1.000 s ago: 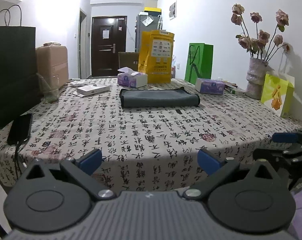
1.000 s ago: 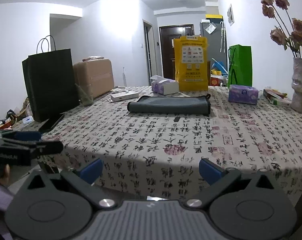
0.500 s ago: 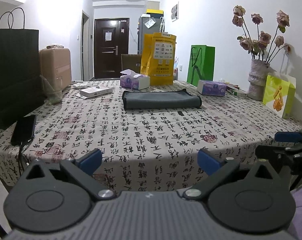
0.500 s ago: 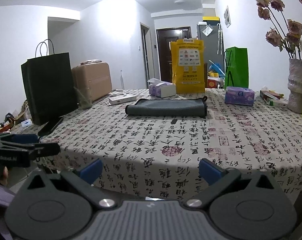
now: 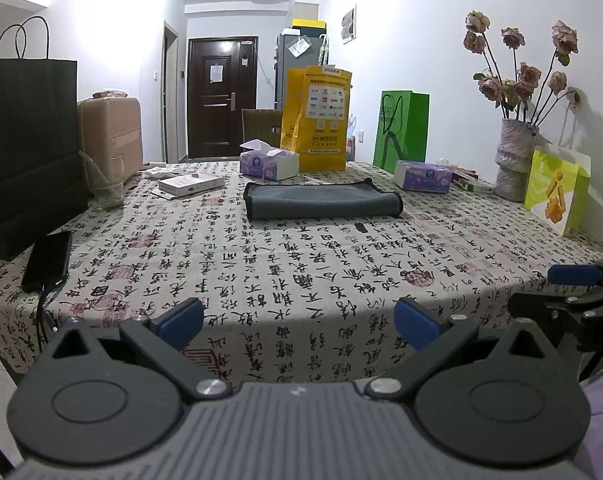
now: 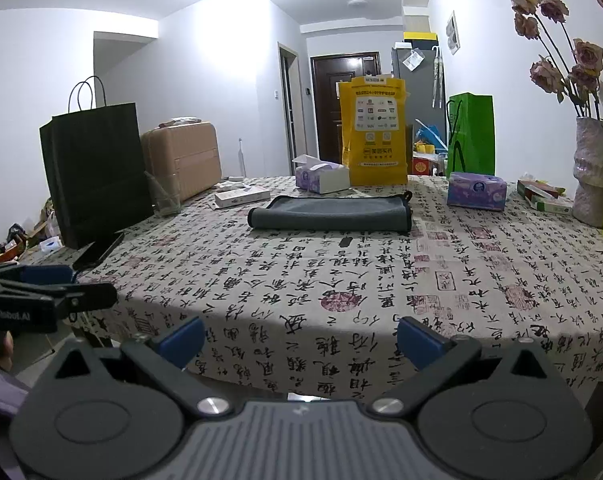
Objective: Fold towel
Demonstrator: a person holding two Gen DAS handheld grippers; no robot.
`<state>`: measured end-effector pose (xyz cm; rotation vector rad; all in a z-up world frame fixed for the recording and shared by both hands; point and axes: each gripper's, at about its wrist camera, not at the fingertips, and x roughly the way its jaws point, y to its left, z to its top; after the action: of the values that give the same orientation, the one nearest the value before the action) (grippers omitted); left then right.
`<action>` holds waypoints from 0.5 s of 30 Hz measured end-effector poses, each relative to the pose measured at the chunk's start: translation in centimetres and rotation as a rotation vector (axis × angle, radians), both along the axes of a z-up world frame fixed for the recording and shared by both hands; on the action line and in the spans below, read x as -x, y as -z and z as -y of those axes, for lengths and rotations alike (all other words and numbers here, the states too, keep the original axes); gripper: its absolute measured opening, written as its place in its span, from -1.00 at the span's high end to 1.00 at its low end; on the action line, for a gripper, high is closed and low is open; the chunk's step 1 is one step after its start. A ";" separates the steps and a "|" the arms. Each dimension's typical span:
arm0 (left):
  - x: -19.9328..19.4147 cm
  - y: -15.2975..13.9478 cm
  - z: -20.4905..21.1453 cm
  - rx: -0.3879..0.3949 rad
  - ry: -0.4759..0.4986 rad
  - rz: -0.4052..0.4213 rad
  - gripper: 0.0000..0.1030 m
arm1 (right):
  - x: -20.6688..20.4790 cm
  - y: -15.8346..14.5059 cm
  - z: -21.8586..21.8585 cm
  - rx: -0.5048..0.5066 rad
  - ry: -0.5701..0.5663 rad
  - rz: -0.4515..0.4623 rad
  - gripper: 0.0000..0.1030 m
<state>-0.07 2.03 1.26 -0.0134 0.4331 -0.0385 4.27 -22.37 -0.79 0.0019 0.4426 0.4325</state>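
Note:
A dark grey towel (image 5: 321, 201) lies folded in a long flat band near the far middle of the table; it also shows in the right wrist view (image 6: 331, 213). My left gripper (image 5: 299, 318) is open and empty, held at the table's near edge, well short of the towel. My right gripper (image 6: 299, 336) is open and empty, also at the near edge. Each gripper shows at the side of the other's view, the right one (image 5: 573, 292) and the left one (image 6: 41, 292).
The table wears a calligraphy-print cloth (image 5: 301, 264). On it stand a black paper bag (image 5: 25, 152), a phone (image 5: 47, 260), a glass (image 5: 105, 188), two tissue boxes (image 5: 269, 162), a yellow bag (image 5: 317, 120), a green bag (image 5: 401, 128), a flower vase (image 5: 513, 160).
Both grippers have risen and tilted slightly, so the table looks lower and wider in both views. The towel has not moved. Both stay open.

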 end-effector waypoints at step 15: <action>0.0 0.0 0.0 0.001 0.000 -0.001 -1.00 | -0.1 0.0 0.1 -0.006 0.001 -0.002 -1.00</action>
<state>-0.03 2.08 1.22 -0.0139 0.4337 -0.0387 4.34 -22.48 -0.78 0.0086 0.4431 0.4329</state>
